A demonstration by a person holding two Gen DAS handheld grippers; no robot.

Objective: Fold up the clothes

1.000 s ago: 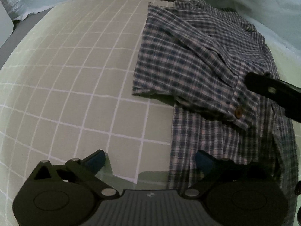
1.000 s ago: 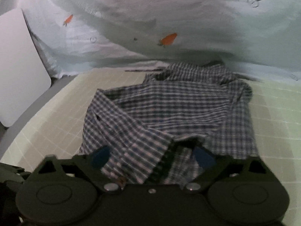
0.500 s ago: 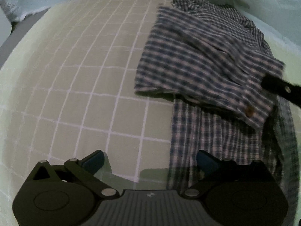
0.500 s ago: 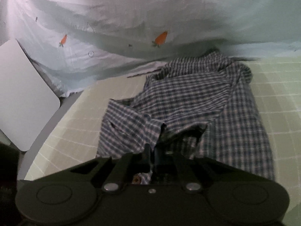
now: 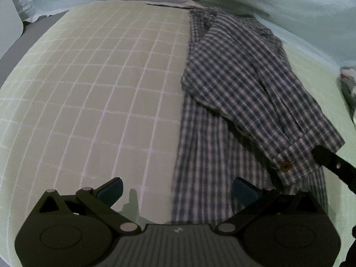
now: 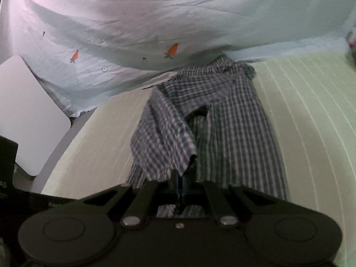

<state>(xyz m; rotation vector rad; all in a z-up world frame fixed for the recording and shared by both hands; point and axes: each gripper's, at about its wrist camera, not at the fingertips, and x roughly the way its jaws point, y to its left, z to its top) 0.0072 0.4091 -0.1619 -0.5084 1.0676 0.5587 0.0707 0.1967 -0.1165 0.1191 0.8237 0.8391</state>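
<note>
One checked shirt (image 5: 224, 146) lies along the gridded mat (image 5: 93, 89), its body flat; the right gripper (image 6: 179, 184) is closed tight on the cuff (image 5: 296, 162) and holds the sleeve (image 6: 164, 138) up off the body, probably to lay it across as a fold; the left gripper (image 5: 175, 189) stands wide, holding nothing, above the near hem; one brown button (image 5: 285, 166) shows.

Our left gripper (image 5: 175, 191) is black with blue finger pads (image 5: 110, 190), silver pivot screws and a ribbed grey centre; our right gripper (image 6: 180, 191) is all black.
</note>
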